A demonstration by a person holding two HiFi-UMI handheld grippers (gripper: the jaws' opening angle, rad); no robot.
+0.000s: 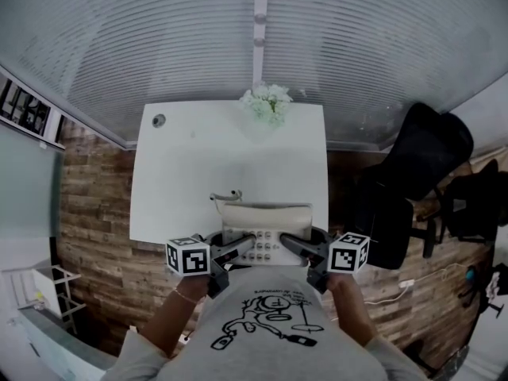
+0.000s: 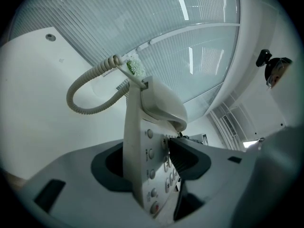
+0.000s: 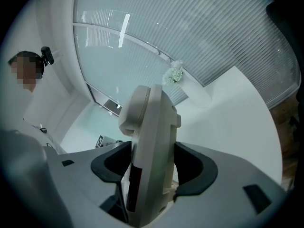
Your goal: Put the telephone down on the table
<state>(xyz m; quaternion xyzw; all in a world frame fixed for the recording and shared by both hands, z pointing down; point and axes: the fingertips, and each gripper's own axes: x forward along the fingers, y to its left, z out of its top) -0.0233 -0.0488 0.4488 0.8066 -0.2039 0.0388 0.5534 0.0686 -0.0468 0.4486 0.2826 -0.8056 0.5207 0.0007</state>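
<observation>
One telephone (image 1: 266, 230), pale with a keypad on its face, hangs between both tools at the near edge of the white counter (image 1: 190, 173); no view shows whether its base touches the top. Its handset (image 1: 266, 211) lies across the cradle at the far side, and a coiled cord (image 1: 226, 195) loops out from the left end. The left hand-held gripper (image 1: 238, 249) is clenched on the telephone's left edge, one dark pad pressing on the buttons and the other behind the body. The right hand-held gripper (image 1: 294, 245) grasps the right edge, its pads tight against both faces of the casing. A bunch of white flowers (image 1: 268, 101) stands at the counter's far edge, well apart from the telephone. Slatted blinds (image 1: 159, 38) rise behind it. A black chair (image 1: 413, 173) sits to the right on the wooden floor (image 1: 91, 213).
</observation>
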